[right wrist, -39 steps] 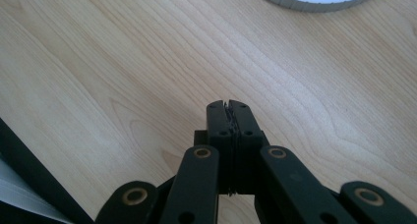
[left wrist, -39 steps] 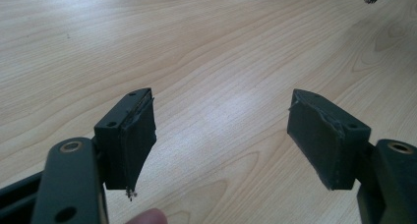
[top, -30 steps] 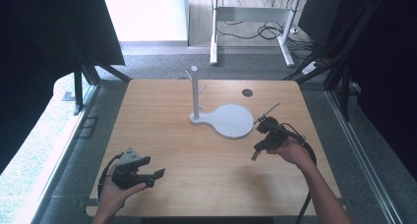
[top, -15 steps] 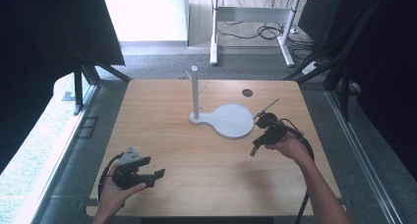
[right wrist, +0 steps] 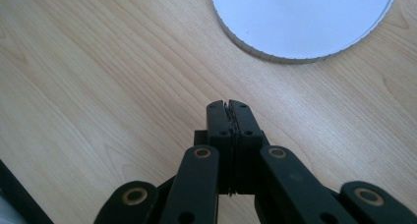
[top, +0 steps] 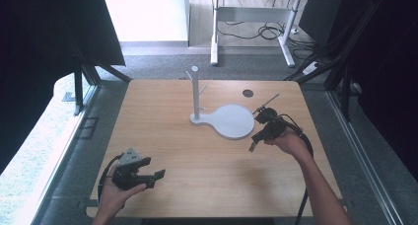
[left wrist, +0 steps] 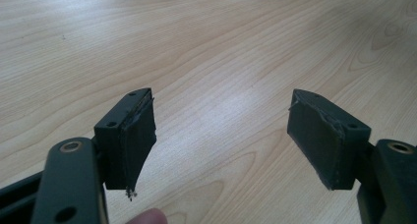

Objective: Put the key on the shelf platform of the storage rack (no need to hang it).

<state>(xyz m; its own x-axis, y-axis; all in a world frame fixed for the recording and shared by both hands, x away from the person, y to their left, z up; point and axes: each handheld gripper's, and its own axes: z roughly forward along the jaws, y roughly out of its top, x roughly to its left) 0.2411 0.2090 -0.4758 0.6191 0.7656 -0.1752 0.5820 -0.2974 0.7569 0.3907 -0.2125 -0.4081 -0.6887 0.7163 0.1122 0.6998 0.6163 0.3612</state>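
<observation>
**White stand: position relative to the grippers**

The white stand sits at table centre, its round base just beside the right gripper, its post upright at the far-left end. The right gripper's jaws are closed on nothing. The left gripper, jaws apart and empty, rests well apart. In the right gripper view the base is cut off at the top edge.

A: What colour is the desk?
B: Pale wood with a wavy brown grain.
A: And the stand?
B: Flat light grey, post and round base alike.
A: The left gripper and right gripper?
B: Black, jaws included; the left bears a grey plate.
</observation>
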